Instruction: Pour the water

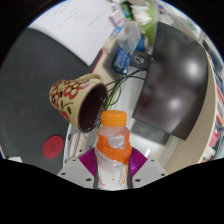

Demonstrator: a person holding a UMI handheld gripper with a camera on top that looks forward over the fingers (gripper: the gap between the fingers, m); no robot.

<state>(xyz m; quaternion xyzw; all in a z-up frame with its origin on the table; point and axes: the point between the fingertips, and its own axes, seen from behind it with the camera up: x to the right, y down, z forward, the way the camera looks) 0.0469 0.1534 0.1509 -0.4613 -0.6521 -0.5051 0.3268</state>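
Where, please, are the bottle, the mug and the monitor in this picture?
bottle [114, 150]: gripper view, on its orange collar, between the fingers.
mug [72, 98]: gripper view, on its patterned side wall.
monitor [172, 82]: gripper view, on its dark screen.

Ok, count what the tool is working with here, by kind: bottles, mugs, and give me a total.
Bottles: 1, the orange-capped bottle between the tool fingers.
Mugs: 1, the patterned mug tipped on its side, just beyond the cap.
Total: 2.
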